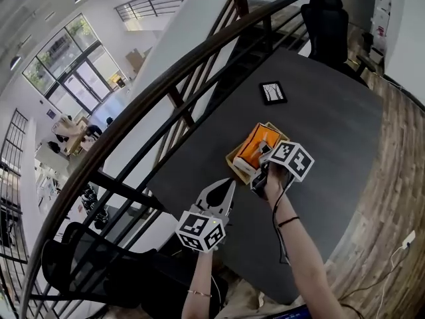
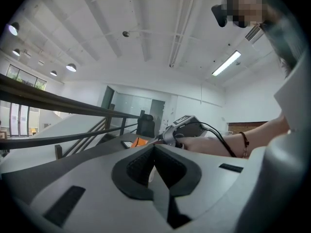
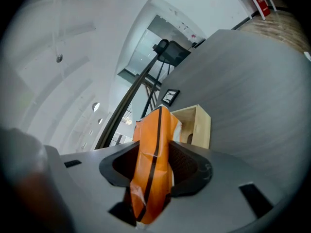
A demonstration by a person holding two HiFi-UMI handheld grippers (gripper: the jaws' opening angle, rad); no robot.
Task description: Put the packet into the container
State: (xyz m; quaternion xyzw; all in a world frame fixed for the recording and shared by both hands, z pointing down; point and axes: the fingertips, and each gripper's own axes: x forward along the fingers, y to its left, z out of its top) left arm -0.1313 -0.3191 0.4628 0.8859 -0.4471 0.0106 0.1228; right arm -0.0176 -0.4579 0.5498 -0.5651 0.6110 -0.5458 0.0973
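1. Orange packet (image 3: 154, 164) with a dark stripe fills the front of the right gripper view, and the right gripper (image 1: 261, 167) has it clamped: both pads press on its near end, and the crinkled far end stands clear past the jaws.
2. From the head view, the packet (image 1: 259, 143) lies tilted over the open top of the container (image 1: 232, 159). Whether its far end touches the inside cannot be told.
3. That container is a small, pale wooden box (image 3: 197, 125). In the right gripper view it shows just beyond the packet and a little to the right.
4. Behind the jaws, the person's right hand (image 1: 274, 181) grips the tool, a dark band (image 1: 288, 222) sits on that wrist, and a cable runs back along the forearm.
5. Over on the near left, the left gripper (image 1: 223, 188) hangs apart from the container, above the table's near edge. Its own view shows the left gripper (image 2: 154, 152) with its pads drawn together and nothing between them.
6. Everything rests on a dark grey table (image 1: 332, 131).
7. Farther out on the table, well apart from the container, lies a small black-framed card (image 1: 273, 92).
8. At the far side stands a black chair (image 1: 325, 25), a dark railing (image 1: 166, 88) sweeps along the left, and wooden floor (image 1: 398, 178) shows on the right.
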